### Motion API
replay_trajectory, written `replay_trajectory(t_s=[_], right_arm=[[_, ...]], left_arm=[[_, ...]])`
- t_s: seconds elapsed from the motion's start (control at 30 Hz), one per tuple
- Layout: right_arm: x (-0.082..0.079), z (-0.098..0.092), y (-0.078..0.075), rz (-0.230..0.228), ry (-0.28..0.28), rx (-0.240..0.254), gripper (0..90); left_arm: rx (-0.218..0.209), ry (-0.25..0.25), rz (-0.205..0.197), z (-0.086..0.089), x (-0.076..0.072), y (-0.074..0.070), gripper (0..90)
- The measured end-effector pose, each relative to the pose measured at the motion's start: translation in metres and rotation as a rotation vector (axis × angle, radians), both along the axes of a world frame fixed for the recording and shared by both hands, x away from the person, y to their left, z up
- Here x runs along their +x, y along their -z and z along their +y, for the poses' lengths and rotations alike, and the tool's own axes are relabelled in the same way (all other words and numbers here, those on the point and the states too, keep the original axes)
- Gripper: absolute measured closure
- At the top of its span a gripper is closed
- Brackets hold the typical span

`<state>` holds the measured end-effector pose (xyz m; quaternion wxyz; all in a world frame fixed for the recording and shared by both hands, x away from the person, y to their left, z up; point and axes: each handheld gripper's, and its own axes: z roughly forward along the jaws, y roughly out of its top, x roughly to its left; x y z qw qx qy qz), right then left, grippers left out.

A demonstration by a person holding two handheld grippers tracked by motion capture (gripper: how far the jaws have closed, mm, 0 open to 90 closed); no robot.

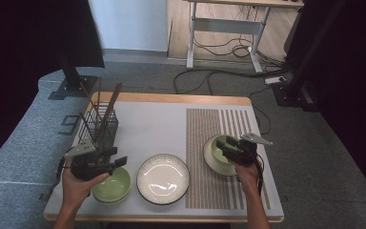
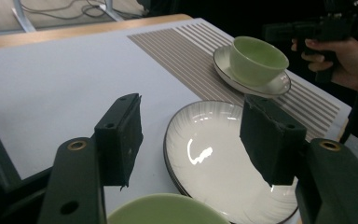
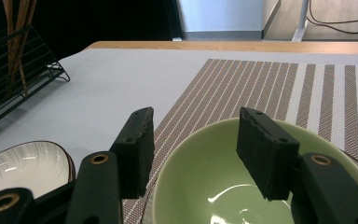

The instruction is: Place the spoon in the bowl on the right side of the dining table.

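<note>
Claws (image 3: 193, 154) open above green bowl (image 3: 223, 186), rim unobstructed.

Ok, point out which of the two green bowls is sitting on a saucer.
The green bowl on the striped mat, under the right gripper; it rests on a white saucer. The other green bowl sits directly on the table.

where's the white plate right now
In the high view the white plate lies at the table's near middle, between the left green bowl and the striped mat; the left claw view shows it just ahead.
</note>
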<state>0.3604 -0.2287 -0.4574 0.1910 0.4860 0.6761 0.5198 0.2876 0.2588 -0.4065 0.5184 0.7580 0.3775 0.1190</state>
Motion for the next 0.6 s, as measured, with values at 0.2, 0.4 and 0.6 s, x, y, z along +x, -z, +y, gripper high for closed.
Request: replay_trajectory(t_s=[0.2,0.4,0.6], right_arm=[[-0.001,-0.002,-0.001,-0.004,0.004,0.008,46.6],[0.0,-0.005,0.0,0.002,0.011,0.007,46.2],[-0.001,-0.003,0.0,0.003,0.011,-0.008,46.1]], left_arm=[[0.009,-0.009,-0.016,0.01,-0.002,0.0,40.7],[-0.005,-0.02,-0.022,0.02,-0.001,-0.006,42.3],[-0.011,-0.032,-0.018,0.029,0.005,-0.011,43.2]])
